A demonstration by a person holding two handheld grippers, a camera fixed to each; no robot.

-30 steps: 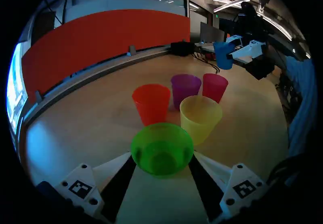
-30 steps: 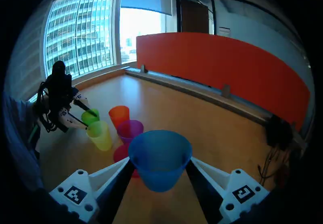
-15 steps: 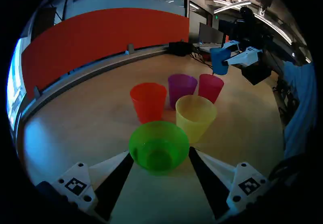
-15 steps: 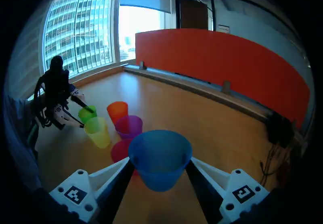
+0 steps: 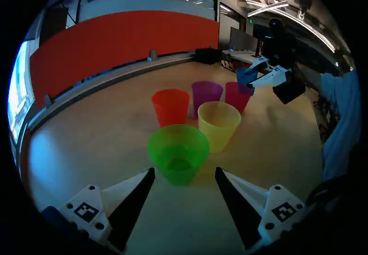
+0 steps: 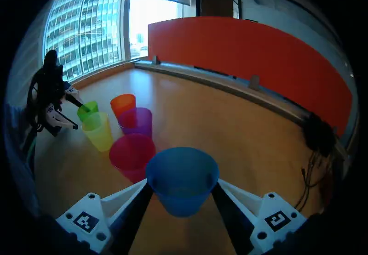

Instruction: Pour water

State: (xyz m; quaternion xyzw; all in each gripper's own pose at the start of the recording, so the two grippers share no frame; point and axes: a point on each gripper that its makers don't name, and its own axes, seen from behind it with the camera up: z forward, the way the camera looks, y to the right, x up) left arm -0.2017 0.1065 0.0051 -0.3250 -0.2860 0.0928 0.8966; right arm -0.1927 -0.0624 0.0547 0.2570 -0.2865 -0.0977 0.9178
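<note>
One pour looks imminent: right gripper [image 6: 182, 185], clamped on the blue cup [image 6: 182, 172], must next tip it over the pink cup [image 6: 132, 156]; left gripper [image 5: 184, 171] stands open.

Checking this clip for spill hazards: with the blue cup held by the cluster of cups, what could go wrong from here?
The right gripper holds the blue cup beside the pink cup, with the purple cup close behind it; a slightly off pour could miss. The open left gripper sits just behind the green cup; a forward nudge might push it into the yellow cup.
</note>
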